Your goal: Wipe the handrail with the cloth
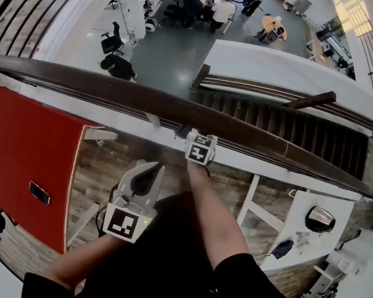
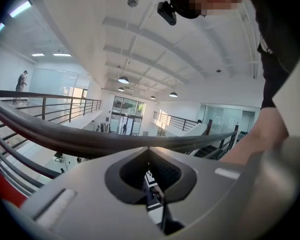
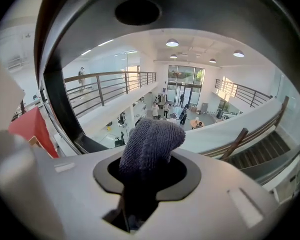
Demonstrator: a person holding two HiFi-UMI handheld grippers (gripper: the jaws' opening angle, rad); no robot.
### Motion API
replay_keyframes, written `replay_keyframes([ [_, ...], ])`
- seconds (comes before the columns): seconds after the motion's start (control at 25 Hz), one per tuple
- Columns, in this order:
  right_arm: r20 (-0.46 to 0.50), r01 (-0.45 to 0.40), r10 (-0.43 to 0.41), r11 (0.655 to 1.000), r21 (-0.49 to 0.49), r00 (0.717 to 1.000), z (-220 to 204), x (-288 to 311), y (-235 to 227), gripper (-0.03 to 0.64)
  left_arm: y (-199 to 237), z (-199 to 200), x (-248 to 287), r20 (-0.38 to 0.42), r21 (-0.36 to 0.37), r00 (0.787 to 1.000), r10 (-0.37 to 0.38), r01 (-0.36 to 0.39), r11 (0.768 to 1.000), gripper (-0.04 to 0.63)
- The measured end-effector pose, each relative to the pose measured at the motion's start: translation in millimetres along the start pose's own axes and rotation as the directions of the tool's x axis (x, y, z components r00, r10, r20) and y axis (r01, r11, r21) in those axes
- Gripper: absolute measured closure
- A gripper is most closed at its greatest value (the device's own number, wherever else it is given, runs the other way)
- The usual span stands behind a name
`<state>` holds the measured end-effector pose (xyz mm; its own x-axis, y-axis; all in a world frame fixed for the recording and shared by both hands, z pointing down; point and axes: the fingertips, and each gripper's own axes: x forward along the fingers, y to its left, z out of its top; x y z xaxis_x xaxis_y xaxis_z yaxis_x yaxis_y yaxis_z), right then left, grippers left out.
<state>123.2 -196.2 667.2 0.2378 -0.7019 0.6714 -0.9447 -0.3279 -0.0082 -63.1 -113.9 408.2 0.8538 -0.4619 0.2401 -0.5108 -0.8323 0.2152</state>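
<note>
Handrail (image 1: 112, 89) is running slantwise across the head view as a dark, rounded bar, with the open hall far below it on the far side and our arms on the near side. We are holding the right gripper (image 1: 189, 135) up against the near edge of the handrail, roughly at the middle of its visible length. Its jaws are clenched on the cloth (image 3: 149, 144), a grey knitted wad that is sticking out past the jaw tips towards the rail. From the head view we are not able to say for sure whether the cloth is pressing on the wood or sitting just shy of it, since the gripper's marker cube is covering the spot. We are keeping the left gripper (image 1: 154, 168) back from the handrail on our own side. Its jaws are closed together with nothing between them, and it is taking no part. We are judging that the wiping step itself is in hand, or just about to begin, with the cloth brought to the rail. The next move is calling for firm contact of the cloth on the top of the handrail, then a steady slide along its length while we are keeping the jaws tight so the wad is not pulled out.
</note>
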Motion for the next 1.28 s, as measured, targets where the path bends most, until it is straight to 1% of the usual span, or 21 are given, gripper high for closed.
replay_keyframes([
  [0.2,-0.035,0.001,-0.001,1.0,0.018,0.999,-4.1,2.1,-16.5,0.503,-7.9,3.8,-5.7,0.017,-0.009,1.0,0.023,-0.023,1.0,0.597],
  [0.36,-0.05,-0.021,0.02,1.0,-0.004,0.999,-7.7,-2.2,-24.4,0.503,-21.3,0.7,-9.2,0.006,-0.014,0.998,0.055,-0.055,0.998,0.597],
  [0.44,-0.053,-0.028,0.027,0.999,-0.021,0.998,-6.9,-1.4,-28.4,0.503,-25.8,-2.8,-7.2,0.005,-0.036,0.998,0.061,-0.061,0.998,0.597],
  [0.56,-0.078,-0.026,0.024,0.999,-0.026,0.997,-13.6,-2.6,-39.8,0.503,-34.8,-1.5,-3.5,0.027,-0.068,0.998,0.055,-0.053,0.996,0.597],
  [0.76,-0.075,-0.027,0.027,1.0,-0.009,0.997,-16.9,-3.2,-58.9,0.503,-47.7,-1.6,4.0,0.024,-0.062,0.997,0.074,-0.072,0.995,0.597],
  [1.08,-0.075,-0.036,0.033,0.999,-0.03,0.997,-22.3,-7.8,-83.3,0.502,-70.0,-2.5,11.6,0.03,-0.058,0.995,0.095,-0.093,0.994,0.597],
  [1.2,-0.092,-0.039,0.038,0.999,-0.015,0.995,-26.7,-12.1,-91.9,0.502,-75.4,-3.6,10.9,0.031,-0.057,0.993,0.114,-0.112,0.992,0.597],
  [1.28,-0.088,-0.035,0.036,0.999,0.012,0.995,-28.8,-12.7,-101.4,0.502,-79.4,-4.3,11.2,0.031,-0.055,0.992,0.124,-0.122,0.991,0.597],
])
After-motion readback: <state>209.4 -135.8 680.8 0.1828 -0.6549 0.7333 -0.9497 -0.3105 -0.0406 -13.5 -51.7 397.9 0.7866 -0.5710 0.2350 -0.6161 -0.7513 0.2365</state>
